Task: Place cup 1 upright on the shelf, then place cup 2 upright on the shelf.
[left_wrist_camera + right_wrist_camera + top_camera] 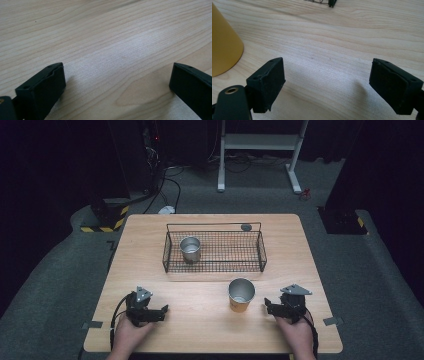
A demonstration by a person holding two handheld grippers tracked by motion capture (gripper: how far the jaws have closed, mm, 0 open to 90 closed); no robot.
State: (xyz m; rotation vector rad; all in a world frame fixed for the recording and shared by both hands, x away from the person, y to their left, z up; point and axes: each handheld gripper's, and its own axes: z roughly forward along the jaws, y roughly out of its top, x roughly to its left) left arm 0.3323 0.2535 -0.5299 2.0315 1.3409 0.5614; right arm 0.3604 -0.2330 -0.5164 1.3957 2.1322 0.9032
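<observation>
Both grippers rest low over the wooden table (210,320), each held in a hand at the near edge. The left gripper (162,311) points toward the table's middle; in the left gripper view its jaws stand wide apart with bare wood grain between them, holding nothing. The right gripper (267,307) also stands open: in the right gripper view its two black jaws are spread with bare tabletop between them, and nothing is clamped. The yellow cup (241,295) stands upright on the table just beside the right gripper, ahead of its jaws and slightly off to one side; in the right gripper view the cup's yellow wall (223,47) sits beyond and outside the left-hand jaw, near it but apart, not touching. The cup's inside reads as metallic grey from above. Farther off from both grippers, past the yellow cup, lies a black wire basket (215,266) on the table, and a silver metal cup (190,248) stands upright inside it toward the end on the left gripper's side. The left gripper is well apart from the yellow cup.
</observation>
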